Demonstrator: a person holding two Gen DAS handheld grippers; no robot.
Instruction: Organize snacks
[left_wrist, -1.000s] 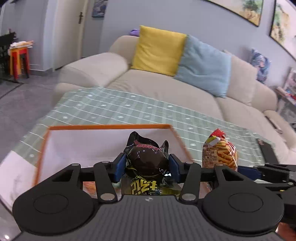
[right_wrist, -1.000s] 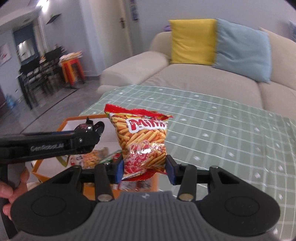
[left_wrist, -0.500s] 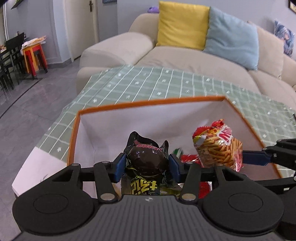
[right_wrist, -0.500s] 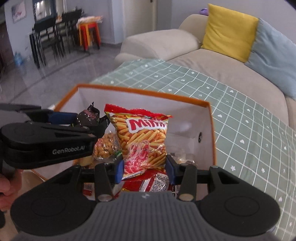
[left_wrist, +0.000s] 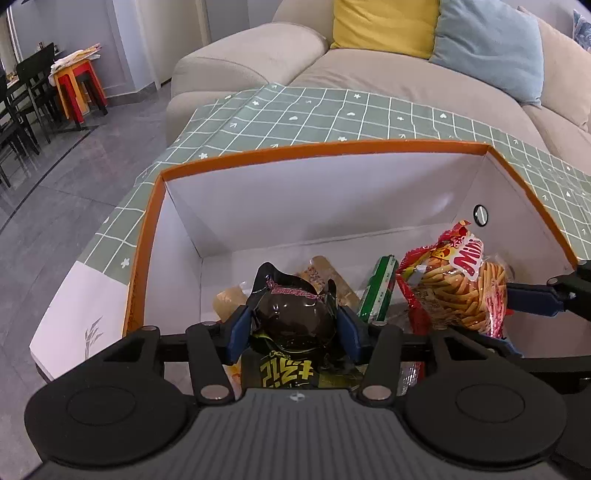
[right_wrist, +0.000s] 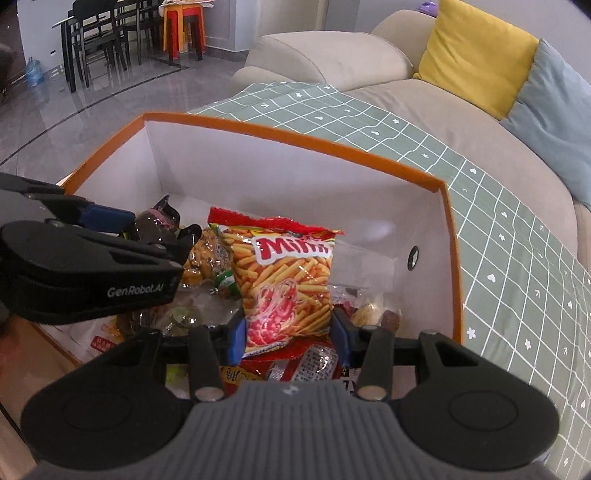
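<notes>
Box: L tongs opening round dark pack.

You have a glossy black snack packet, puffed and rounded, crimped top upward, with yellow lettering on its lower part. It sits upright above the near end of the box. Your second item is a red-and-orange bag of stick snacks, white lettering on a red band, a prawn picture below, red crimped top upward, front facing you. It stands over the loose snacks on the box floor. The box is white inside, orange-rimmed, open-topped, resting on the green checked tablecloth.
</notes>
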